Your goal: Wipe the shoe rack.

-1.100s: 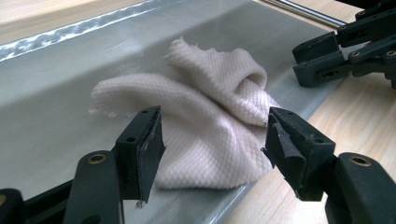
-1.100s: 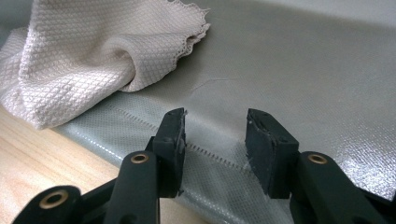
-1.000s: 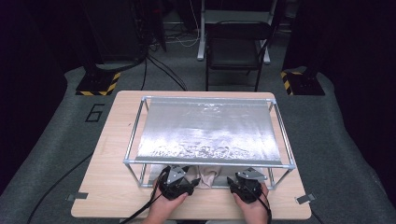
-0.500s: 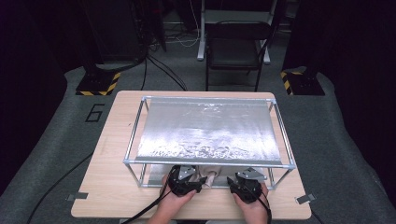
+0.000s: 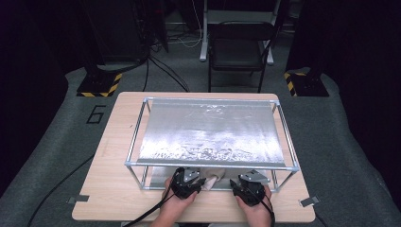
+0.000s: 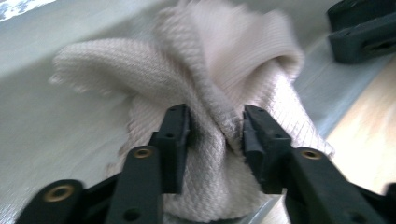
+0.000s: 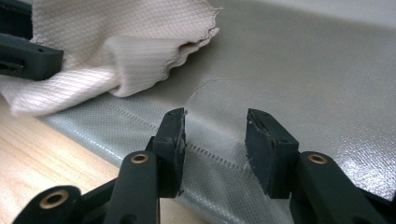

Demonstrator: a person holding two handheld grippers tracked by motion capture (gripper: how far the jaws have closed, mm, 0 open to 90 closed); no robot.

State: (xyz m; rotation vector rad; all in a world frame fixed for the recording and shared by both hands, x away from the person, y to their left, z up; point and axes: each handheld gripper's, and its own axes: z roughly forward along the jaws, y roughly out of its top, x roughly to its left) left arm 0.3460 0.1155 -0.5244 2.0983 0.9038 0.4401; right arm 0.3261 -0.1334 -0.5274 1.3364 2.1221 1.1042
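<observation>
A beige woven cloth (image 5: pixel 215 177) lies bunched on a grey mat under the front rail of a metal frame (image 5: pixel 142 163). My left gripper (image 5: pixel 189 182) reaches into it from the table's front edge. In the left gripper view the cloth (image 6: pixel 224 70) rises in a fold between the jaws of my left gripper (image 6: pixel 215 135), which stand apart; the fold touches one jaw only. My right gripper (image 5: pixel 248 189) sits beside it, open (image 7: pixel 215 140) over the grey mat's (image 7: pixel 303 84) front edge with nothing between the jaws. The cloth (image 7: pixel 116 42) lies to its upper left.
A silver reflective sheet (image 5: pixel 208 130) covers the top of the frame, low over the mat. The wooden table (image 5: pixel 113 189) has bare room at the left and the right of the frame. A black chair (image 5: pixel 239 49) stands beyond the table.
My left gripper has moved right and forward into the cloth, which now bunches around its jaws. The right gripper has hardly shifted.
</observation>
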